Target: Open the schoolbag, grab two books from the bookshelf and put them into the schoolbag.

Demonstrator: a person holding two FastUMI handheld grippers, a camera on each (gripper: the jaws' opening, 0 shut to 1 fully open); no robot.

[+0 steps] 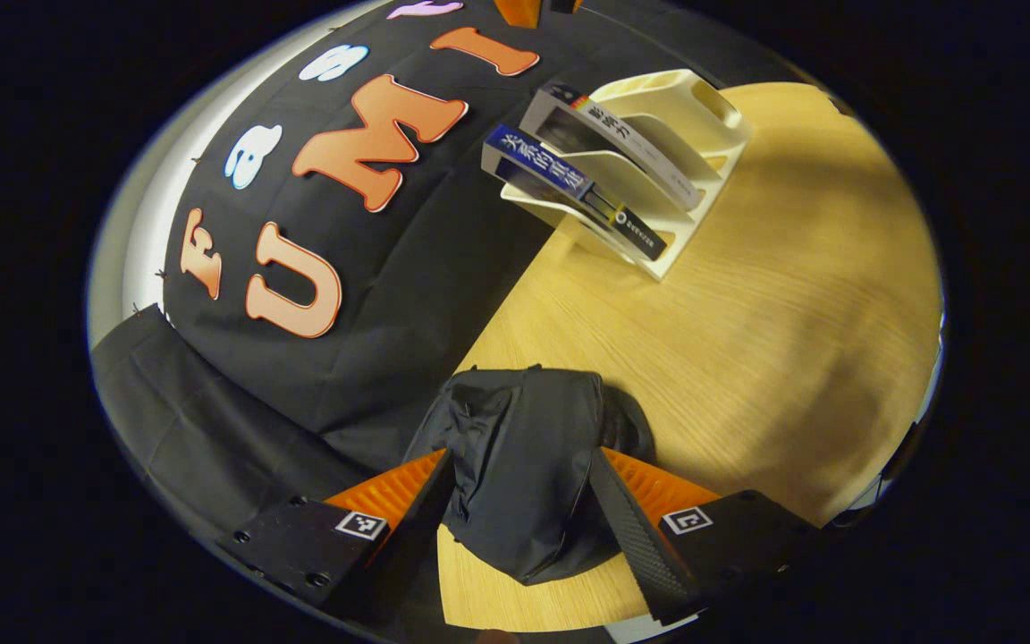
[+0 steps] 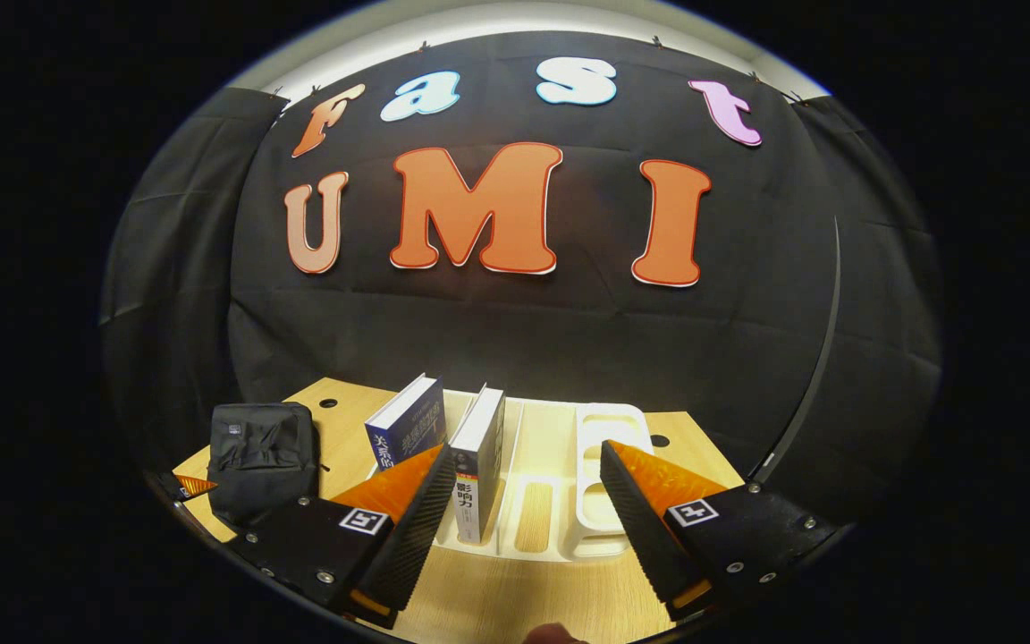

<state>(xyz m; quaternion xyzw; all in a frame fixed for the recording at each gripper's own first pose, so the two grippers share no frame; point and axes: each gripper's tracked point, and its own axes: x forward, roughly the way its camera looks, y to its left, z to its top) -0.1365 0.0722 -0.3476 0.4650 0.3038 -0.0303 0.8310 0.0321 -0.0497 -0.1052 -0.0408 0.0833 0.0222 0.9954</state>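
I'm still on the opening step: my left hand-held gripper (image 1: pixel 522 501) straddles the closed schoolbag (image 1: pixel 524 465) on the desk (image 1: pixel 747 358), jaws released; right hand-held gripper (image 2: pixel 522 501) spread before the bookshelf (image 2: pixel 609 465), so next I find the zipper.

We see the schoolbag (image 2: pixel 260 456) standing on the table (image 1: pixel 747 358) near its left edge, close to the back edge by the booth wall. To its right, along the same back edge, sits the bookshelf (image 2: pixel 560 483). Two books (image 2: pixel 479 461) stand in its left slots, side by side and leaning left, and the slots to their right hold nothing
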